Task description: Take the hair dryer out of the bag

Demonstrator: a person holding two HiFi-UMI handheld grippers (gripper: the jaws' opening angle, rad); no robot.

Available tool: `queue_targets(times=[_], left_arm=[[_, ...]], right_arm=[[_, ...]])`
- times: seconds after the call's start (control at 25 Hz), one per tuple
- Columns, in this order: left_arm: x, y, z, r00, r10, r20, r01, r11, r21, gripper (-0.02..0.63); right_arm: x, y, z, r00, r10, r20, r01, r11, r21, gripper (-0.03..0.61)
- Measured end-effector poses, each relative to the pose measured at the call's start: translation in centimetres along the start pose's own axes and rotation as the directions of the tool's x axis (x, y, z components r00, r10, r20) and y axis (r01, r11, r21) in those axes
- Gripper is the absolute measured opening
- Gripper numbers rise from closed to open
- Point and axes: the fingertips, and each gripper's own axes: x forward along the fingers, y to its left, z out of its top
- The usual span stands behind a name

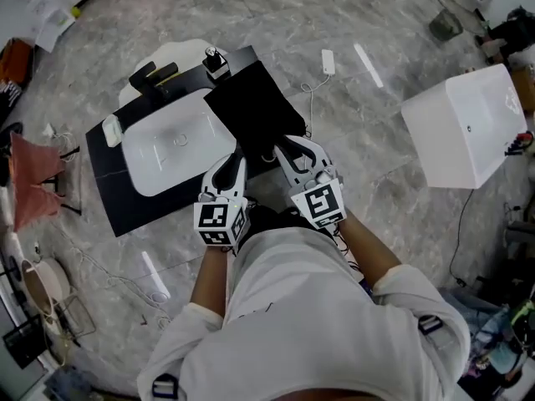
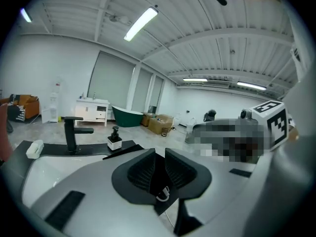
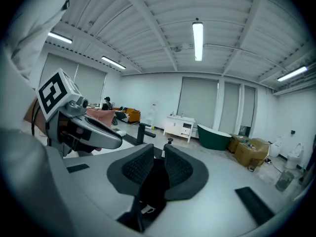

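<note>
A black bag (image 1: 255, 107) lies flat on the black counter (image 1: 109, 195), to the right of the white basin. Both grippers sit at its near edge. My left gripper (image 1: 240, 150) is shut on the bag's edge; in the left gripper view black fabric (image 2: 159, 179) fills the narrow gap between the pads, with a small white loop (image 2: 163, 195) below. My right gripper (image 1: 278, 149) is shut on the same edge a little to the right; the right gripper view shows black fabric (image 3: 153, 186) pinched between its pads. No hair dryer shows; the bag hides what it holds.
A white basin (image 1: 175, 149) is set in the counter, with a black faucet (image 1: 155, 75) and a soap dispenser (image 1: 216, 61) behind it. A white box (image 1: 472, 124) stands on the marble floor at right. A white cable and plug (image 1: 328, 61) lie beyond the bag.
</note>
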Motion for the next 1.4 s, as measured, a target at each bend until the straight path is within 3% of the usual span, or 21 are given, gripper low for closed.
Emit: queue_targets(times=[0.2, 0.36, 0.6, 0.8, 1.2, 1.4], left_arm=[[1.7, -5.3, -0.9, 0.995, -0.066, -0.081, 0.074, 0.991, 0.11, 0.075], [2.5, -8.5, -3.3, 0.985, -0.075, -0.155, 0.101, 0.981, 0.168, 0.075], [3.4, -12.0, -7.7, 0.953, -0.092, -0.29, 0.155, 0.967, 0.202, 0.075], [4.7, -12.1, -9.7, 0.929, -0.062, -0.365, 0.17, 0.947, 0.271, 0.075], [6.7, -9.6, -12.2, 0.876, -0.005, -0.482, 0.248, 0.862, 0.443, 0.075], [8.2, -6.4, -13.7, 0.844, 0.043, -0.535, 0.301, 0.787, 0.539, 0.082]], right_arm=[[-4.9, -2.3, -2.9, 0.996, -0.071, -0.045, 0.075, 0.993, 0.089, 0.061], [-8.3, -3.3, -5.9, 0.992, -0.112, -0.055, 0.119, 0.982, 0.15, 0.061], [-11.3, -3.3, -11.1, 0.986, -0.143, -0.086, 0.161, 0.95, 0.268, 0.061], [-12.4, -3.0, -14.7, 0.982, -0.134, -0.132, 0.172, 0.928, 0.33, 0.061], [-9.3, -2.3, -17.8, 0.973, -0.127, -0.195, 0.201, 0.88, 0.431, 0.064], [-6.9, -1.9, -17.7, 0.97, -0.117, -0.215, 0.204, 0.872, 0.445, 0.067]])
